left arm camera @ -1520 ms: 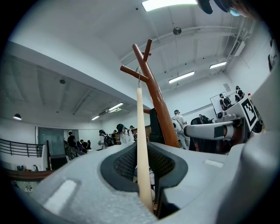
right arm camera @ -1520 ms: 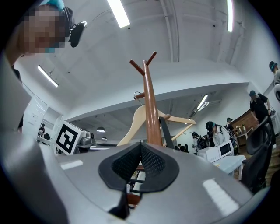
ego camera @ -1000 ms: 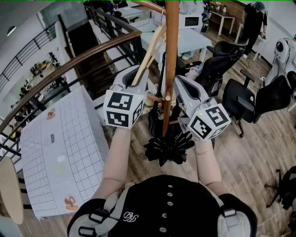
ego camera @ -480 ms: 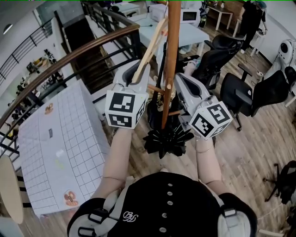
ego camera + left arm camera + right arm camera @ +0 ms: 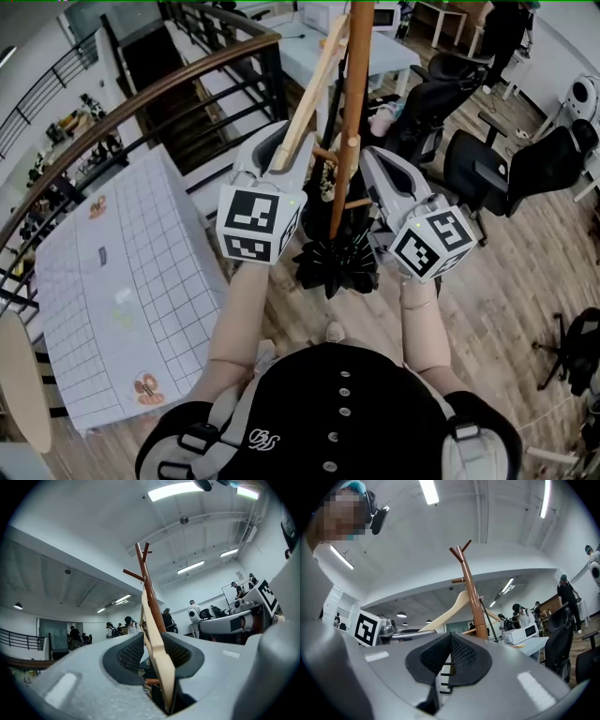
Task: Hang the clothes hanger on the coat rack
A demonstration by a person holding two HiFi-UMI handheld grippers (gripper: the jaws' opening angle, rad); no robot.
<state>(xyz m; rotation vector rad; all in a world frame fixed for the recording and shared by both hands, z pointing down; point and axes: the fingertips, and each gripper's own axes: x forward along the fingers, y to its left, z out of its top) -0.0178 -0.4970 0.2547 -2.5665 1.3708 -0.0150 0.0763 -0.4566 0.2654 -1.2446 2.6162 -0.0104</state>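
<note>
A brown wooden coat rack [image 5: 352, 112] rises straight in front of me on a black base [image 5: 330, 267]. The pale wooden hanger [image 5: 309, 89] leans up along the pole; its top rests against it near a side peg [image 5: 458, 580], and I cannot see its hook. My left gripper [image 5: 279, 141] stands left of the pole. Its jaws have just been opening, and the hanger's arm [image 5: 158, 656] still stands between the pads with a gap beside it. My right gripper [image 5: 377, 161] is right of the pole, shut with nothing in it [image 5: 450, 641]. The hanger [image 5: 443, 615] and rack [image 5: 469, 590] lie beyond its jaws.
A white gridded table [image 5: 122, 272] stands at the left beside a curved wooden railing [image 5: 141, 117] and stairs. Black office chairs [image 5: 511, 159] stand at the right. A pale table [image 5: 309, 52] is behind the rack. Several people stand far off.
Both grippers have shifted a little beside the pole, and the rack's base now sits higher in the picture. The hanger's arm stays at the left gripper.
</note>
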